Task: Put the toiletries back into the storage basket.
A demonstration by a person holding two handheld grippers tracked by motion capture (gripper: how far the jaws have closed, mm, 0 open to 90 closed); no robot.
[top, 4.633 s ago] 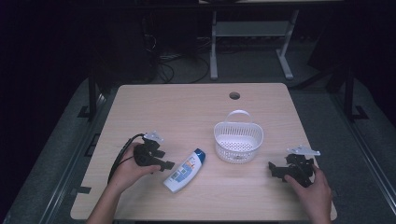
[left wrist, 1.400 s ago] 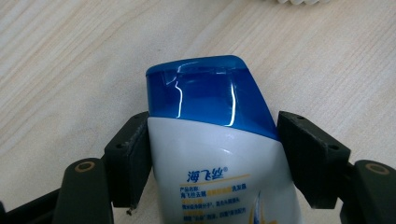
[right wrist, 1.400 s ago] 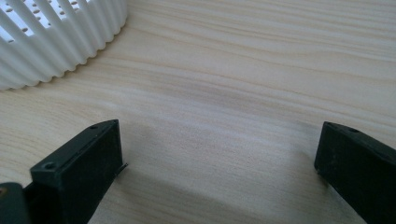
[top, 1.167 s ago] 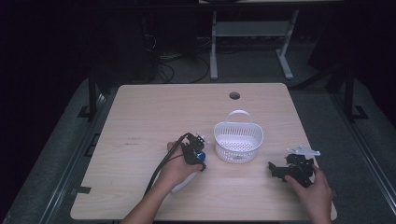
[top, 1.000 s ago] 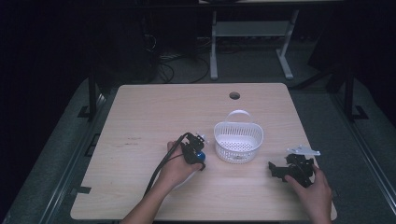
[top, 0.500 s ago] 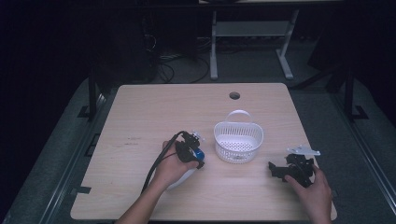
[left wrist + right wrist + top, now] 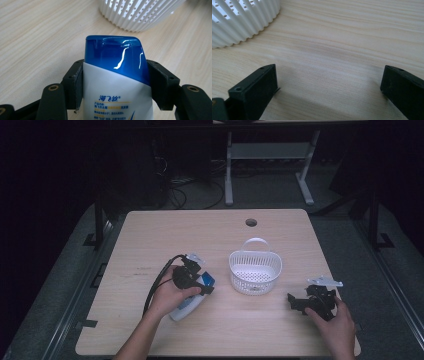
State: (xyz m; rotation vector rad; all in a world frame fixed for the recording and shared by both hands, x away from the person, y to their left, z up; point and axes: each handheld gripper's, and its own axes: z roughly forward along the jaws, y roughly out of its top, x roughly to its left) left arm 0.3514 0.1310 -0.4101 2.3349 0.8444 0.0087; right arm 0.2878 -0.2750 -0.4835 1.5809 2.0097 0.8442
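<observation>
Left hand-held gripper is clamped on a white shampoo bottle just below its blue cap, jaws pressed on both sides. The bottle lies on the wooden table, just left of the white slotted basket, not touching it. Right hand-held gripper rests low over the table right of the basket, jaws wide apart with bare wood between them.
</observation>
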